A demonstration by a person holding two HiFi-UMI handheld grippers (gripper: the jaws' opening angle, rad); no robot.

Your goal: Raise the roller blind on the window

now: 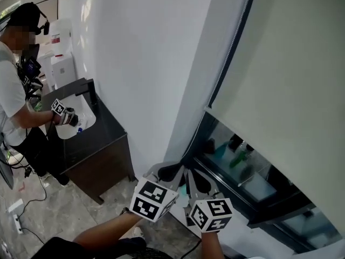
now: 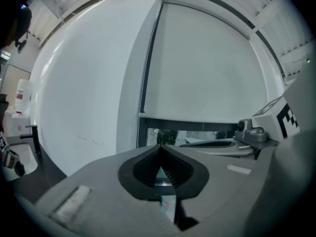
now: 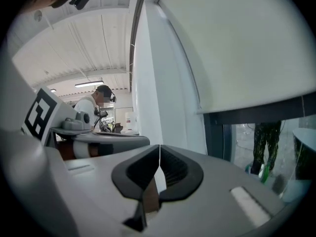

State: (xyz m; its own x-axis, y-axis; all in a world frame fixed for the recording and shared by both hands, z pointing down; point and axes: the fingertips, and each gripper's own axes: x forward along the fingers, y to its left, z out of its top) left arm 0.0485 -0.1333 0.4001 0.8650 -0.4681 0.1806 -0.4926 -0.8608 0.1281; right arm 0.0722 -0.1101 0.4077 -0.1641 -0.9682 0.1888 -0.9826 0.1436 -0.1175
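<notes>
The cream roller blind [image 1: 291, 80] hangs over most of the window, its bottom bar slanting across the right of the head view. Below it shows dark-framed glass [image 1: 242, 166]. A bead chain [image 1: 233, 45] runs down the blind's left edge. Both grippers are side by side low in the middle, pointing at the frame's lower left corner. My left gripper [image 1: 180, 167] is shut, and I see nothing between its jaws [image 2: 160, 147]. My right gripper [image 1: 190, 171] is also shut, pads together [image 3: 159, 146]. The blind [image 2: 202, 68] and chain [image 2: 143, 83] stand ahead of the left gripper.
A white wall [image 1: 140, 63] lies left of the window. Further left stands a dark cabinet [image 1: 102, 144] with a white basin, where another person [image 1: 13, 101] works with grippers. Cables and a power strip [image 1: 16, 209] lie on the grey floor.
</notes>
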